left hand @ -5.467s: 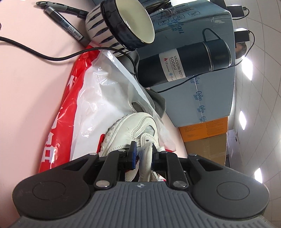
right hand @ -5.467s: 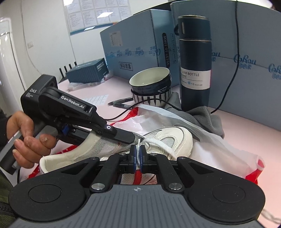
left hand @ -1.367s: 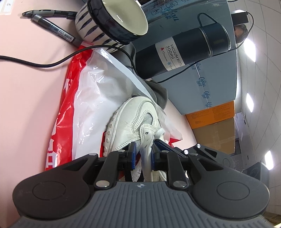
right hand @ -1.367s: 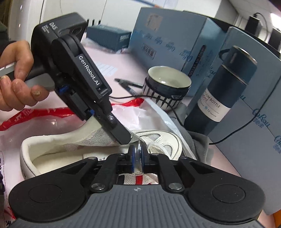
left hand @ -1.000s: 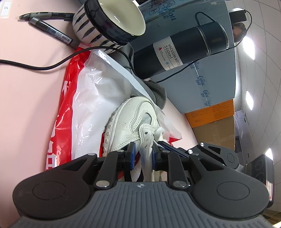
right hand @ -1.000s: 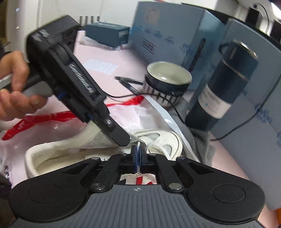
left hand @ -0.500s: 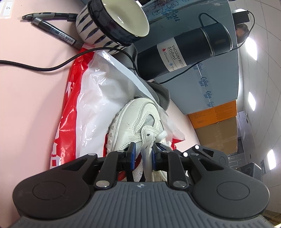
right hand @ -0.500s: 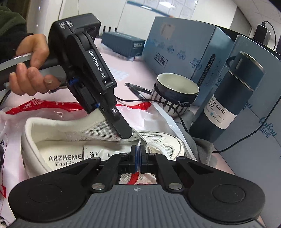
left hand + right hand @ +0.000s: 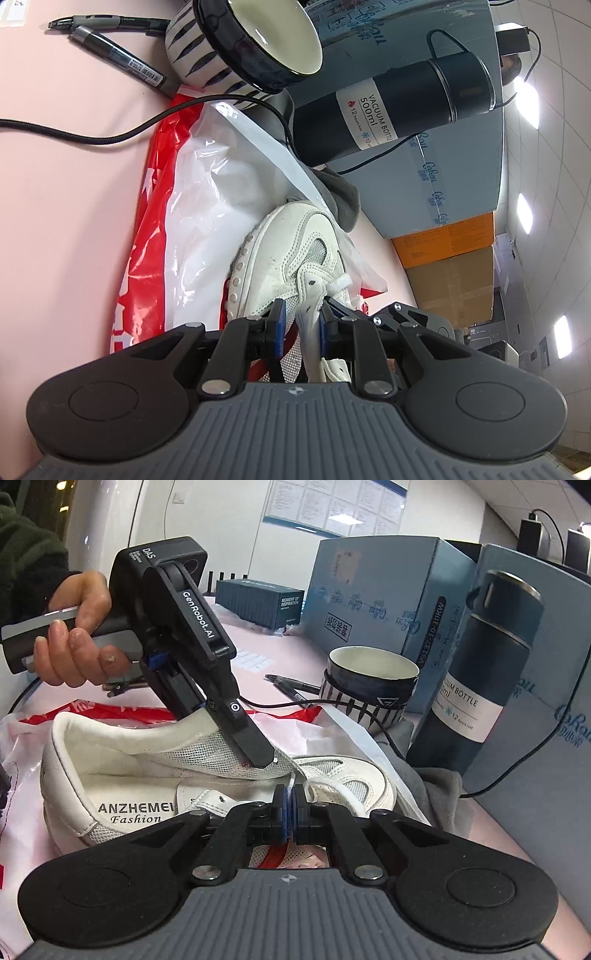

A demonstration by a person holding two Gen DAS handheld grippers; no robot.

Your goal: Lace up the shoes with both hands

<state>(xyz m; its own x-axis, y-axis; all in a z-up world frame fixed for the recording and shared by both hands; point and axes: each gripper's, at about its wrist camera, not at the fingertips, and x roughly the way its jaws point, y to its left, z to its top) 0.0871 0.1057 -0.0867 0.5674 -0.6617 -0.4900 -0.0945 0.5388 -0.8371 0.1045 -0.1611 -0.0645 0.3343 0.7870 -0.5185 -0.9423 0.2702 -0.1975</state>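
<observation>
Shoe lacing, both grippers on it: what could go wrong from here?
1. The right gripper is shut on a thin strand of white lace; so little shows between the pads that a pull could slip it free.
2. The left gripper pinches the shoe's tongue; losing it would likely cover the eyelets.
3. The white shoe lies on a slick plastic bag, near the vacuum bottle and striped cup; a hard tug might slide it into them.
</observation>
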